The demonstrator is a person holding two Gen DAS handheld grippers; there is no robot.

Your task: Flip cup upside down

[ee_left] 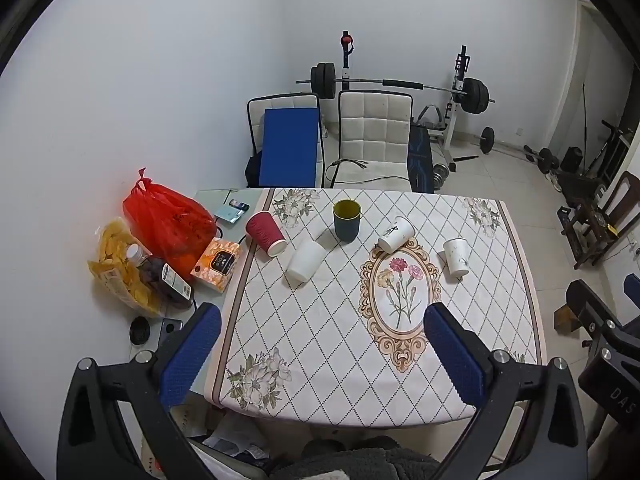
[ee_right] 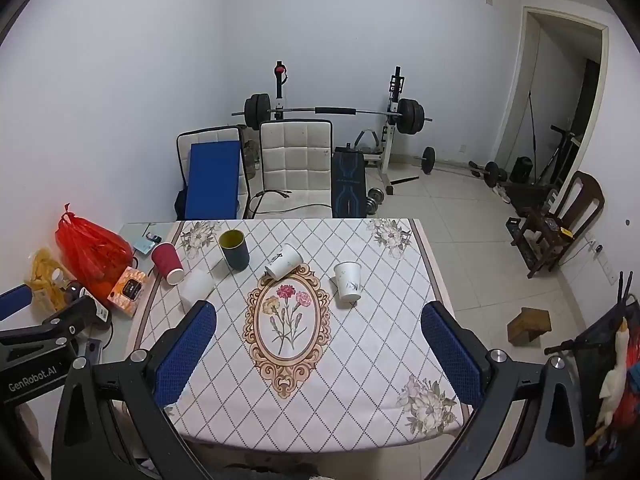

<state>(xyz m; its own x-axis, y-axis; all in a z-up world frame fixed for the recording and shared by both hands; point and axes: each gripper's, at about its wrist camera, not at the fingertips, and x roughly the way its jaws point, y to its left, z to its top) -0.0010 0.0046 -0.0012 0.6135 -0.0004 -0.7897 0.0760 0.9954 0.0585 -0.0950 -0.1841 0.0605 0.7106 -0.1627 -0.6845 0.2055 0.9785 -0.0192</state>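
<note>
Several cups stand on the patterned tablecloth (ee_left: 344, 320). A dark green cup (ee_left: 346, 220) (ee_right: 235, 249) stands upright with its mouth up. A red ribbed cup (ee_left: 265, 233) (ee_right: 168, 263) and a plain white cup (ee_left: 306, 260) (ee_right: 197, 286) rest mouth down. A printed white cup (ee_left: 396, 233) (ee_right: 283, 261) leans tilted. Another white cup (ee_left: 456, 256) (ee_right: 348, 281) stands upside down at the right. My left gripper (ee_left: 322, 354) is open and empty above the table's near edge. My right gripper (ee_right: 318, 350) is open and empty, also over the near part.
Left of the cloth lie a red plastic bag (ee_left: 168, 220), a bag of chips (ee_left: 116, 268), a dark bottle (ee_left: 166, 280) and an orange tissue box (ee_left: 218, 264). Two white chairs (ee_left: 374, 136) stand behind the table. A barbell rack (ee_left: 400, 86) stands by the far wall.
</note>
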